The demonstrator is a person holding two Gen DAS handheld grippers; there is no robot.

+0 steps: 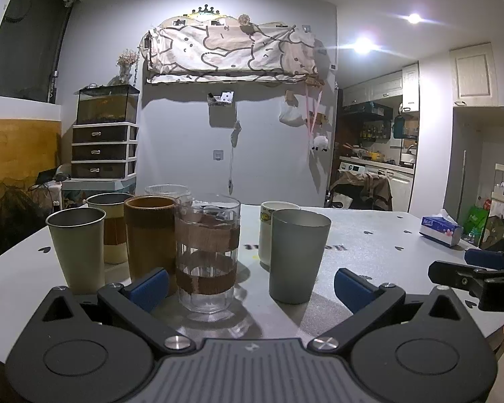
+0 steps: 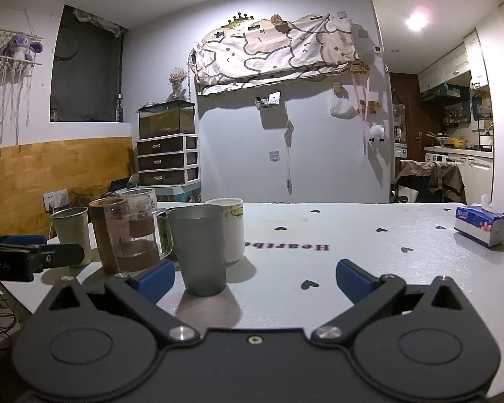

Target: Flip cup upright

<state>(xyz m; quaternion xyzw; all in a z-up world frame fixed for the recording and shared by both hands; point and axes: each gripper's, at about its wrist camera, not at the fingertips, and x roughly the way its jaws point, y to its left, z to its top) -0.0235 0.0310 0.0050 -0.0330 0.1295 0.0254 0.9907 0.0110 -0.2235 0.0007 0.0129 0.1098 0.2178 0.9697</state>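
Holding both grippers, left [image 1: 251, 283] and right [image 2: 255, 280], jaws apart, you grip nothing; grey cup [image 2: 201, 250] stands upright on table [image 2: 369, 235], near glass [image 1: 206, 252].

Behind the brown cup [image 1: 149, 235] and the banded glass [image 1: 206, 252], a clear ribbed cup [image 1: 166, 189] shows only its rim. The white mug [image 1: 268, 231] is half hidden by the grey cup [image 1: 297, 255]. The tabletop's [image 1: 386, 235] printed word is partly covered.

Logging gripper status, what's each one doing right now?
Left gripper: open, holding nothing.
Right gripper: open, holding nothing.
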